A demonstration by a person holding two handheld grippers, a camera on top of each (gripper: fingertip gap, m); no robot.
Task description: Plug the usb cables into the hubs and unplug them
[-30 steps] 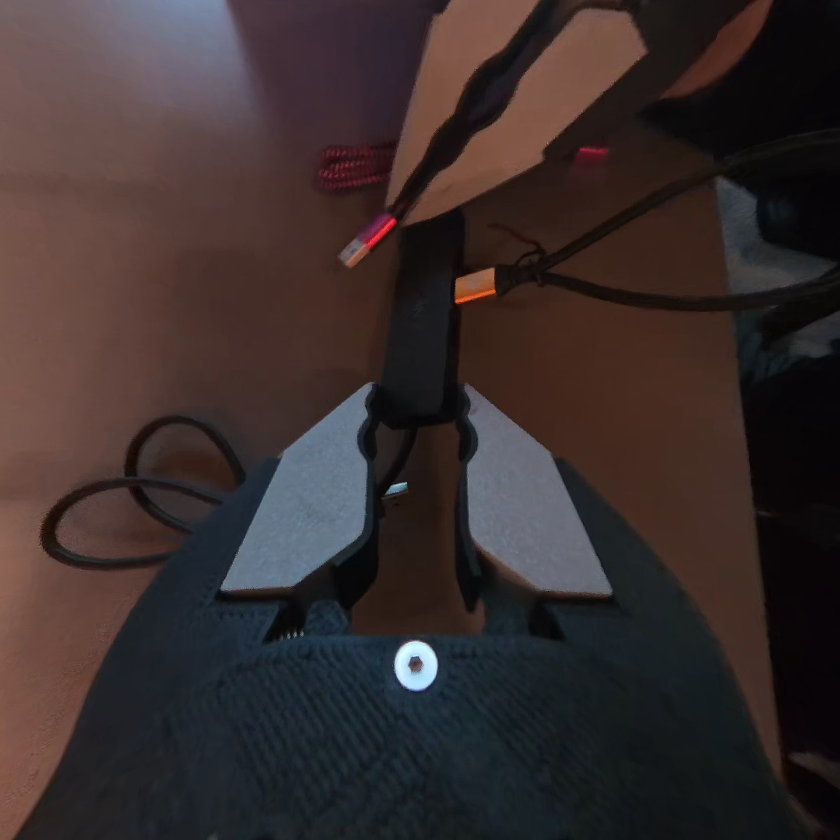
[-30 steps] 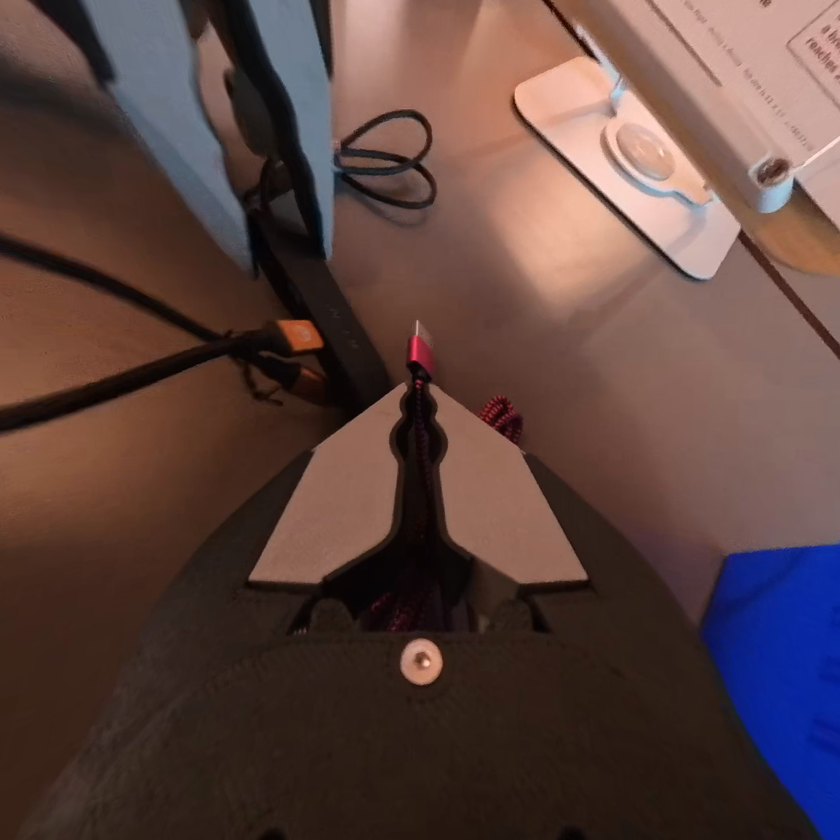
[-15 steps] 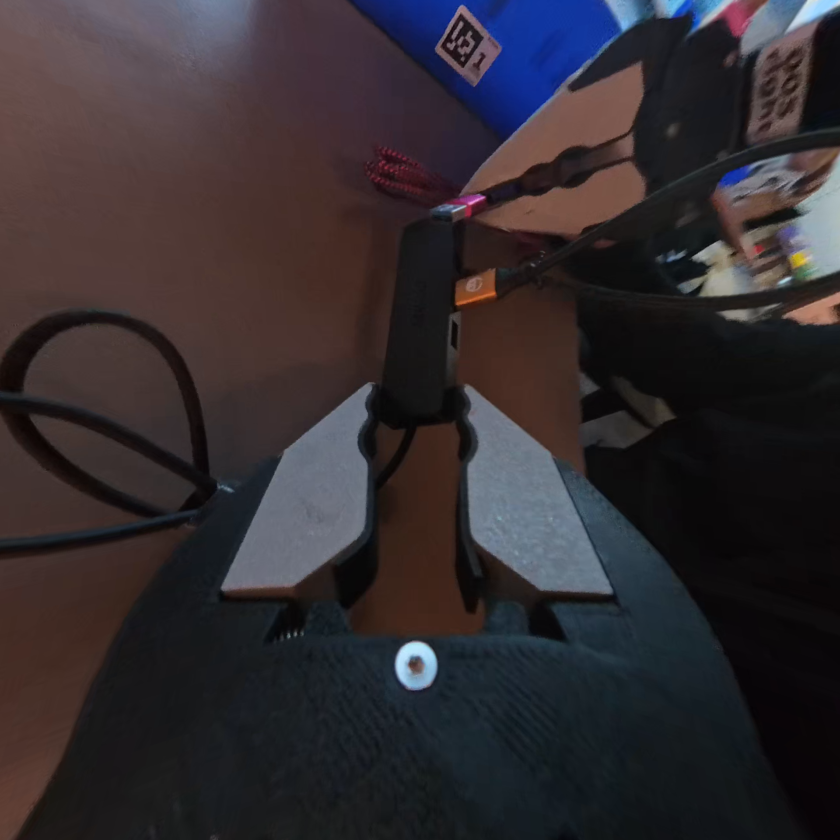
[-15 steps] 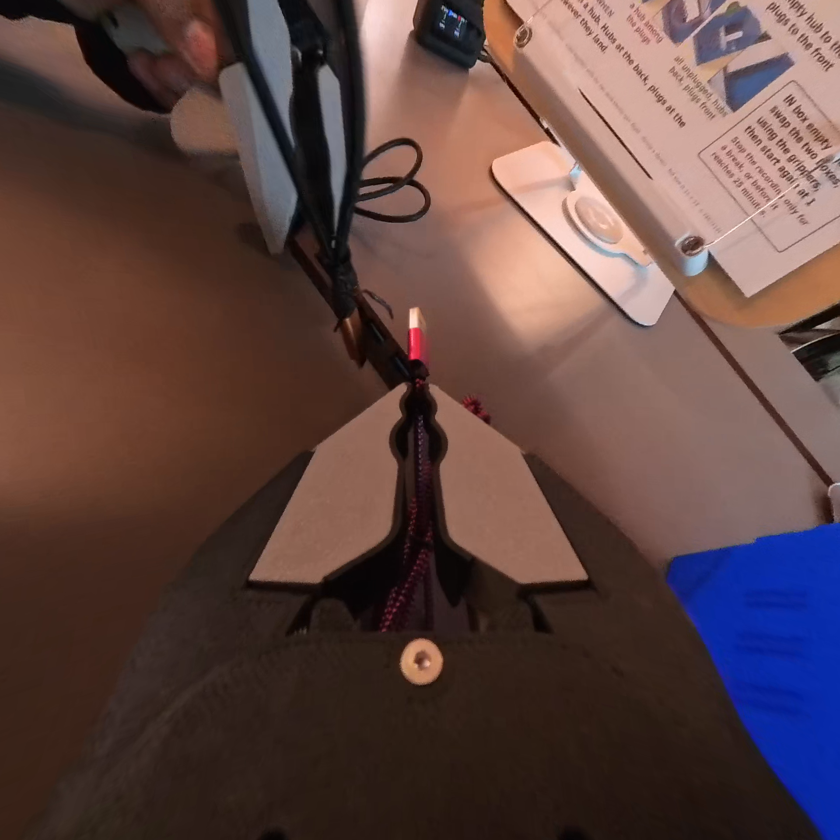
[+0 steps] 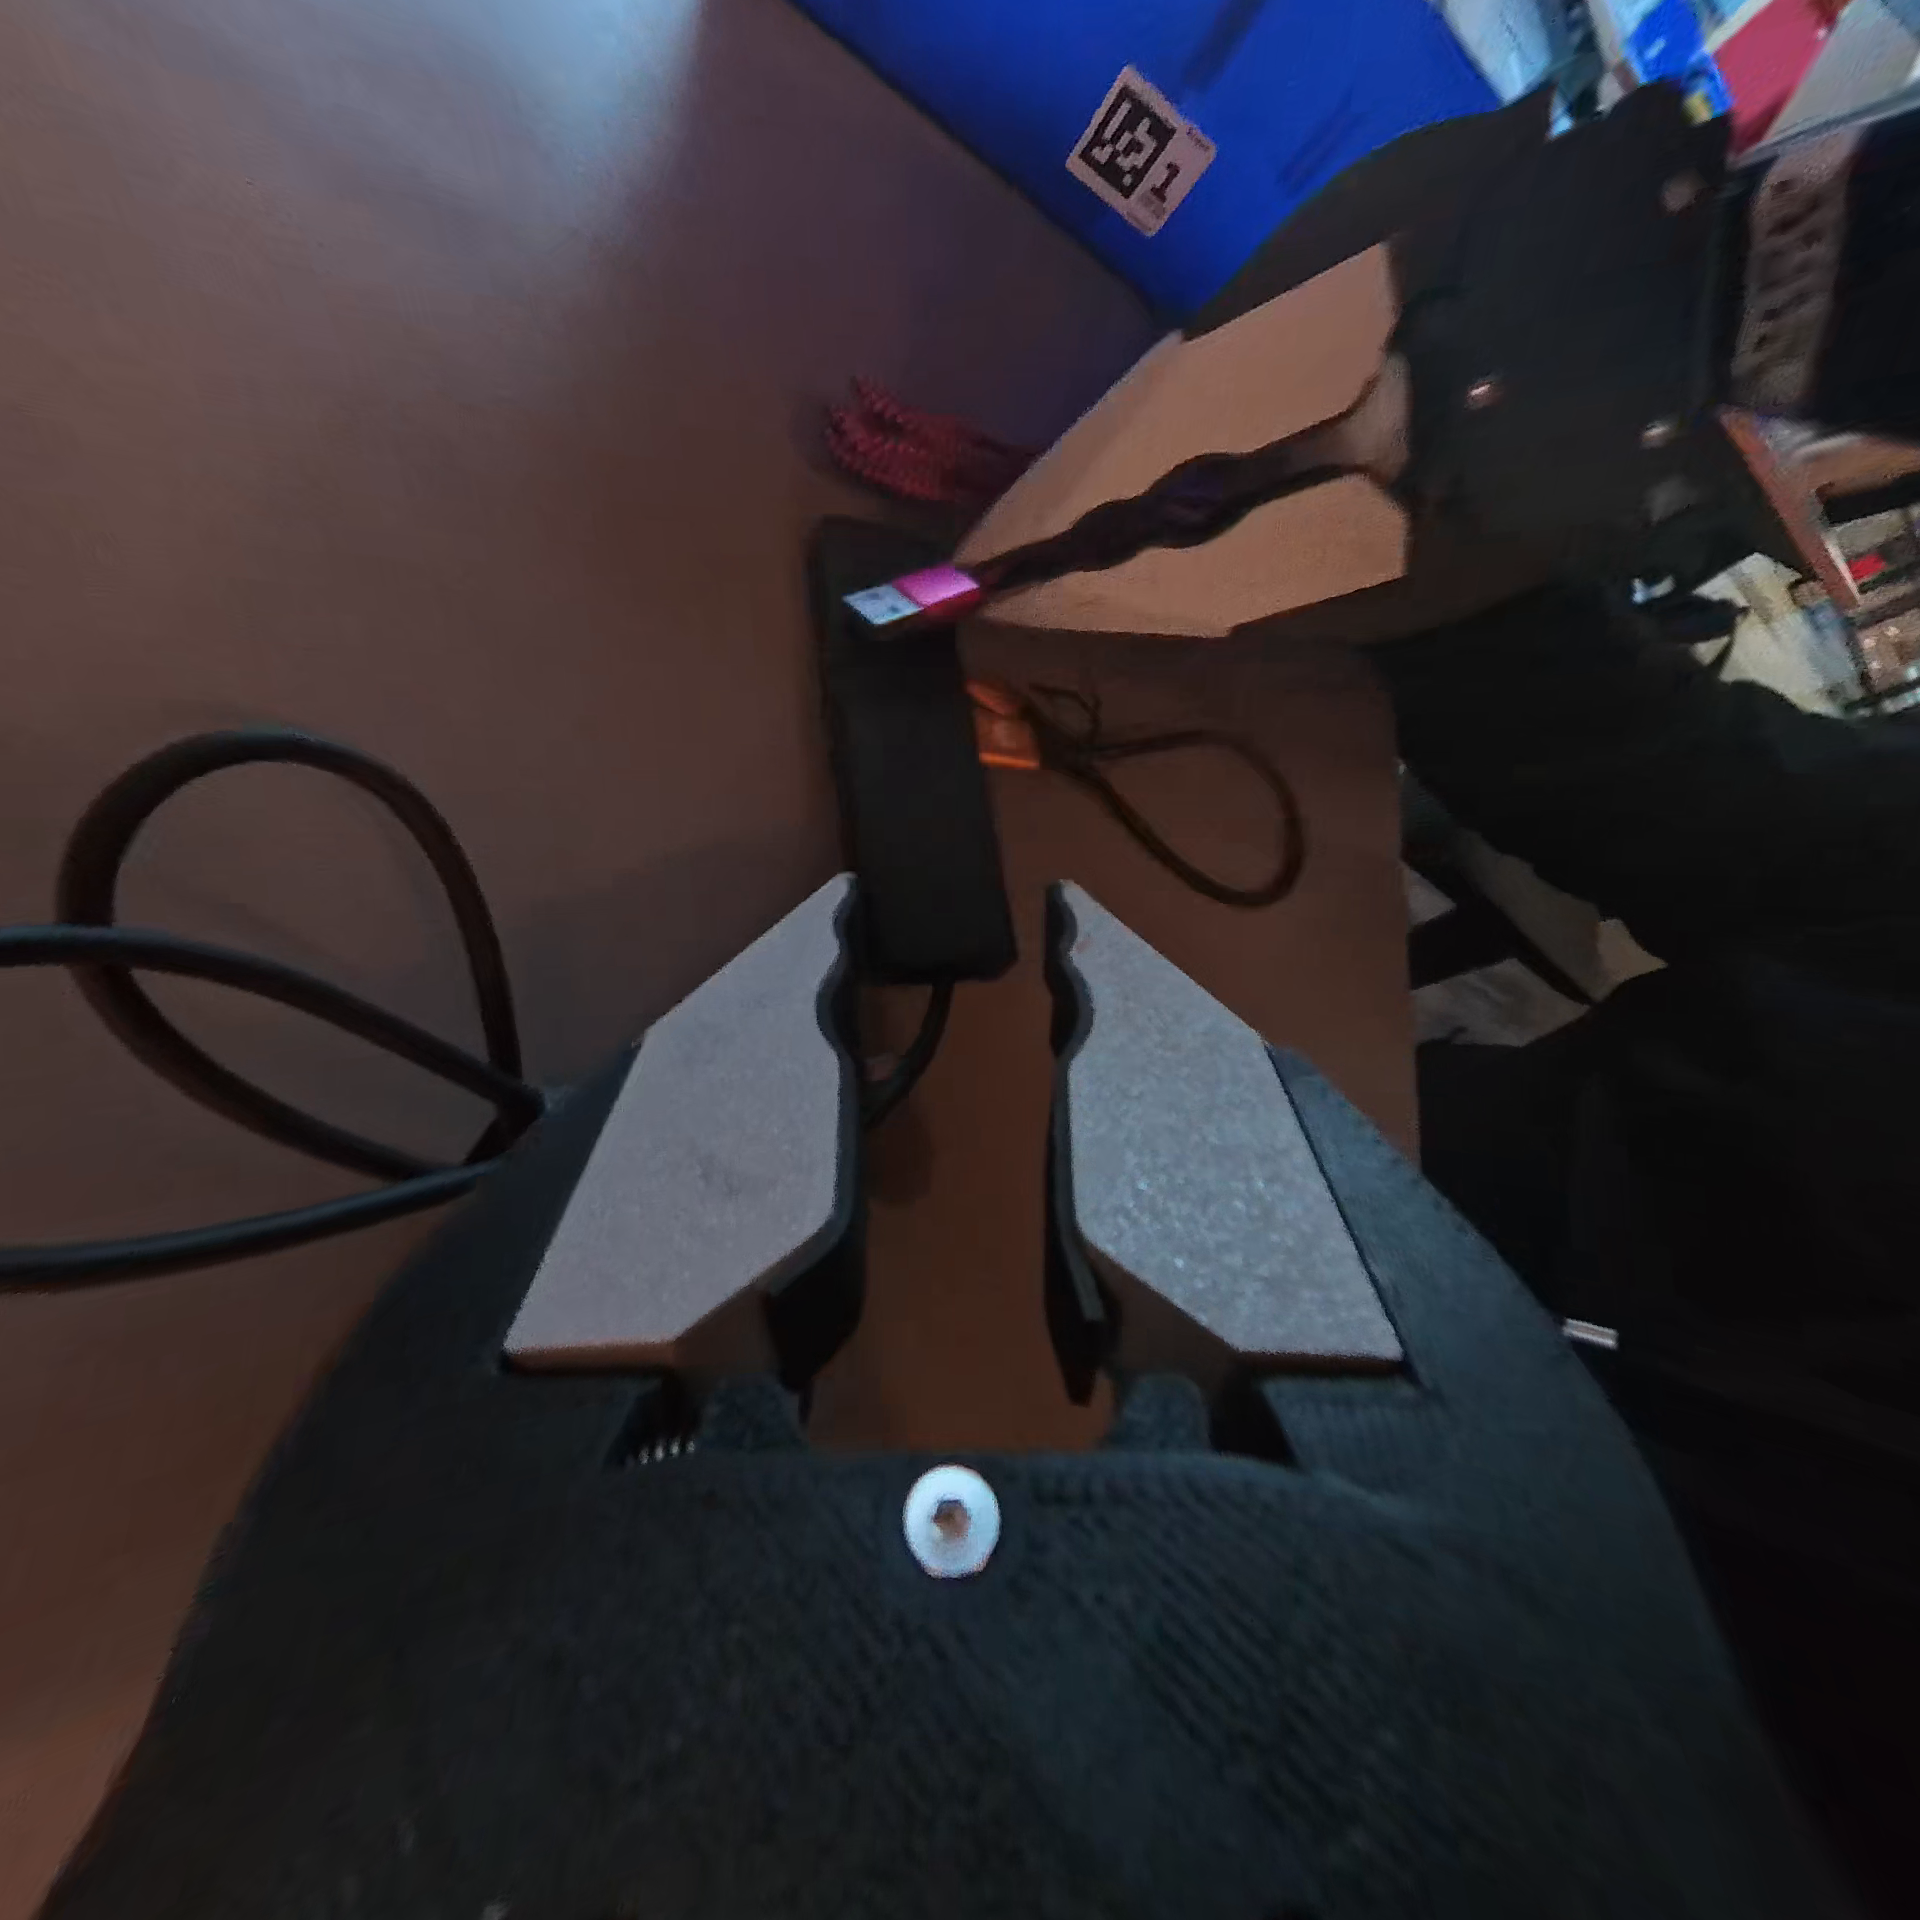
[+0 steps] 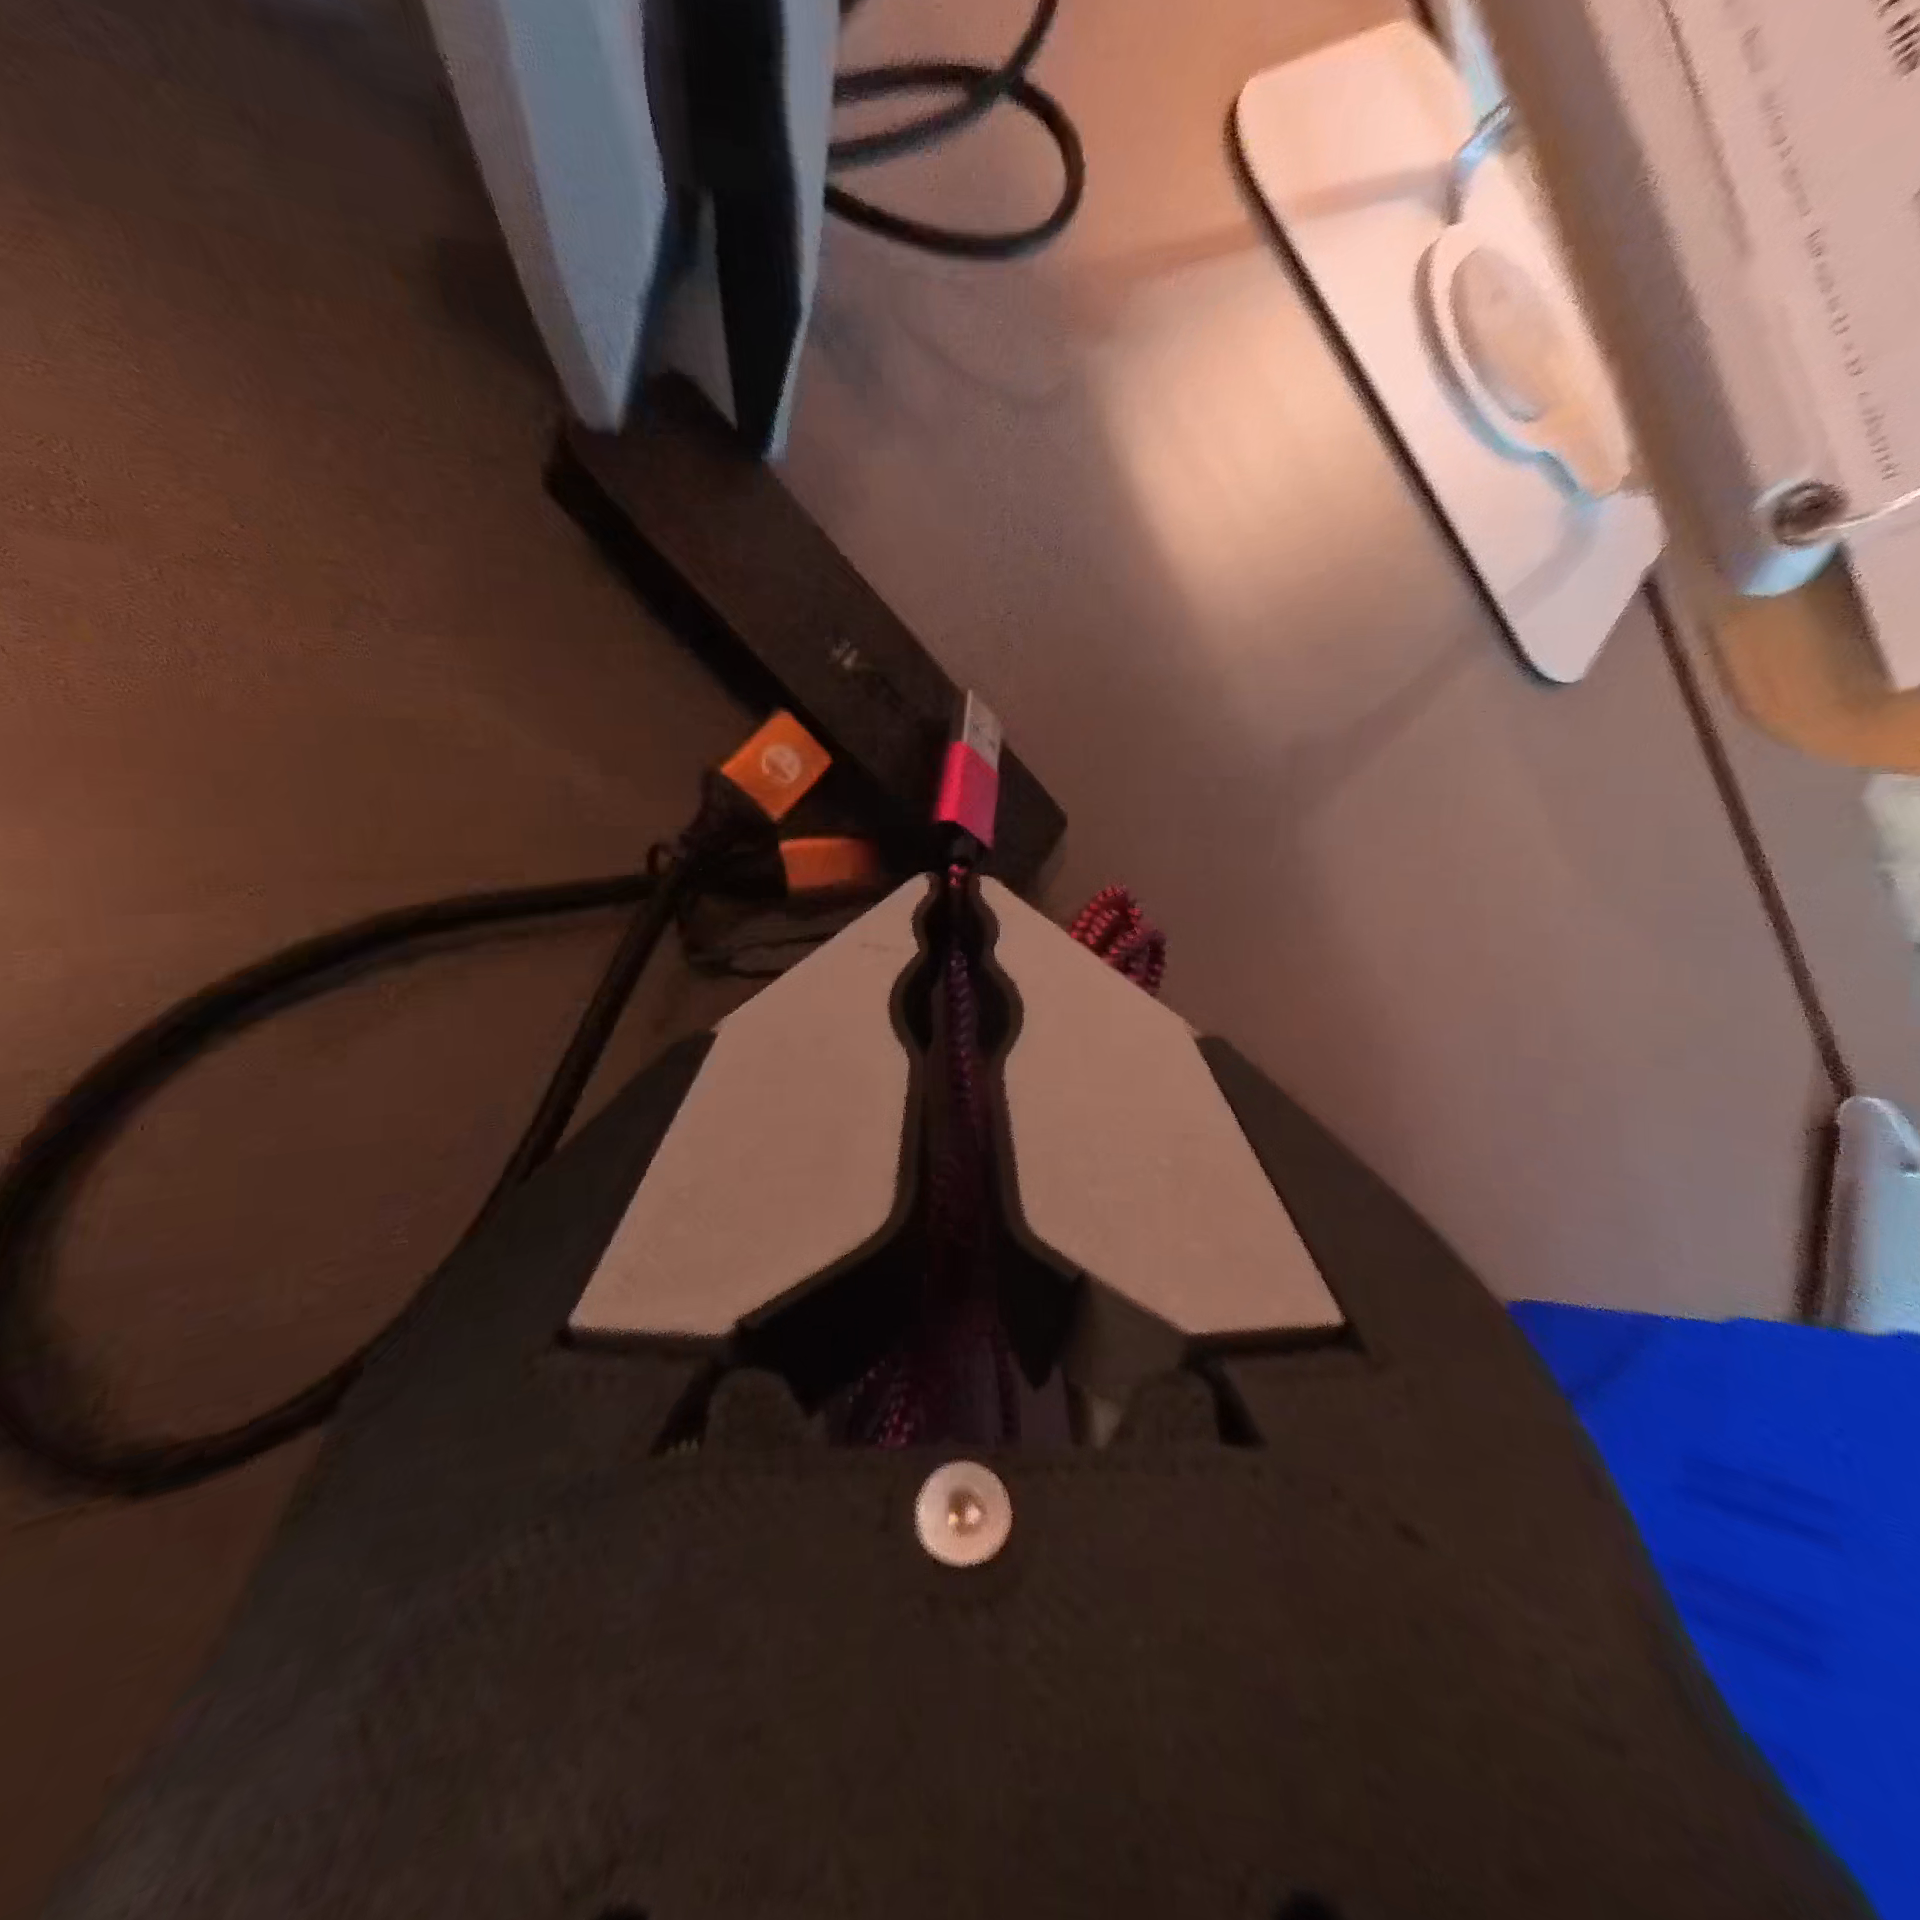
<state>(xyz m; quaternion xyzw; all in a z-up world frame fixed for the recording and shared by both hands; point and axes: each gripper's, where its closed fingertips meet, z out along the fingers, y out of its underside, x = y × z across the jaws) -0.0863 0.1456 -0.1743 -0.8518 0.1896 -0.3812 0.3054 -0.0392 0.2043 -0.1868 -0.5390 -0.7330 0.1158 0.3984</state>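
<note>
- The left gripper [image 5: 951, 935] now stands with its jaws spread and nothing between them; half a second ago they were clamped on the near end of the hub [image 5: 914, 790].
- The hub, freed, lies flat on the surface [image 5: 468, 468], its near end just at the left fingertip; earlier it was held raised.
- The right gripper [image 6: 958, 883] stays clenched on the red cable [image 6: 956, 1091], with the red plug [image 6: 968, 774] sticking out past its tips.
- That plug hangs over the hub's far end, not in any port.
- An orange plug [image 6: 777, 767] sits at the hub's side, seemingly seated.
- My reading: with the hub unbraced, inserting the red plug will likely push it along, so regripping may be needed.
</note>
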